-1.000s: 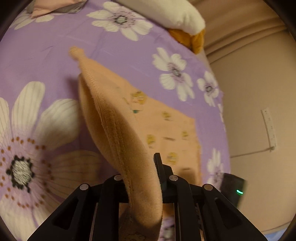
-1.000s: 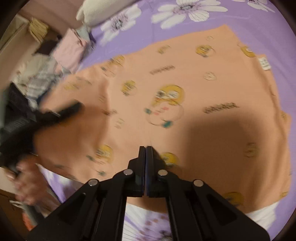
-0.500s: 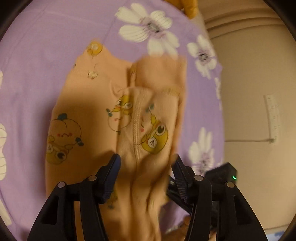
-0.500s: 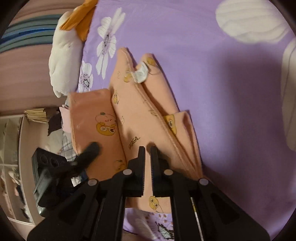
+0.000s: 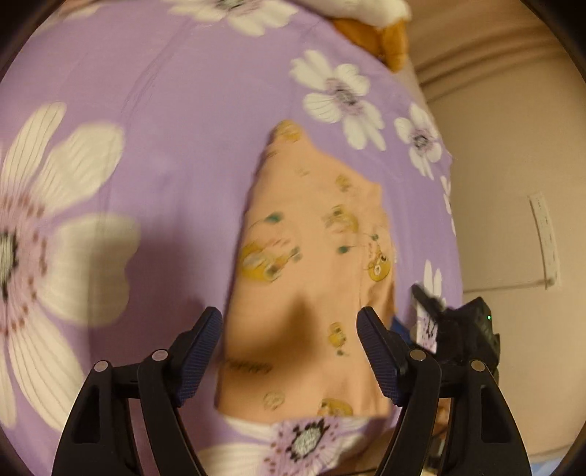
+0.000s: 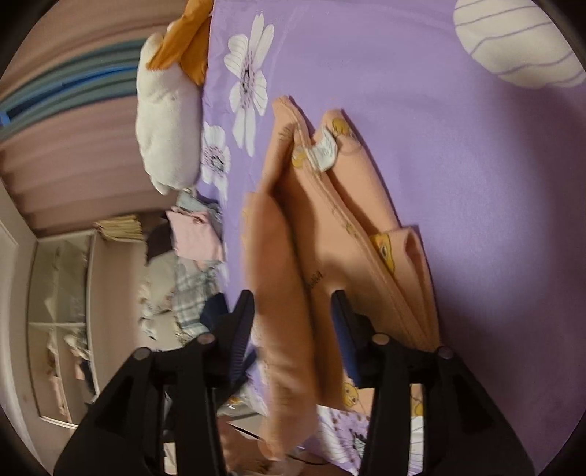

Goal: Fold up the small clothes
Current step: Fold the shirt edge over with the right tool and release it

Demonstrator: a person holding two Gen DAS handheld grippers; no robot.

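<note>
A small peach garment with yellow cartoon prints lies folded on the purple flowered bedsheet. My left gripper is open and empty, its fingers standing to either side of the garment's near part, above it. In the right wrist view the garment shows as stacked folds with a white label. My right gripper is open, and a loose fold of the garment hangs between its fingers. The right gripper also shows at the right edge of the left wrist view.
A white and orange plush toy lies at the bed's head, also seen in the left wrist view. A pile of other clothes sits by the bed's edge. A white shelf unit stands beyond. A beige wall borders the bed.
Both grippers have opened. The left let go of the garment it held up, which now lies folded on the sheet. The right gripper's jaws went from shut to wide apart.
</note>
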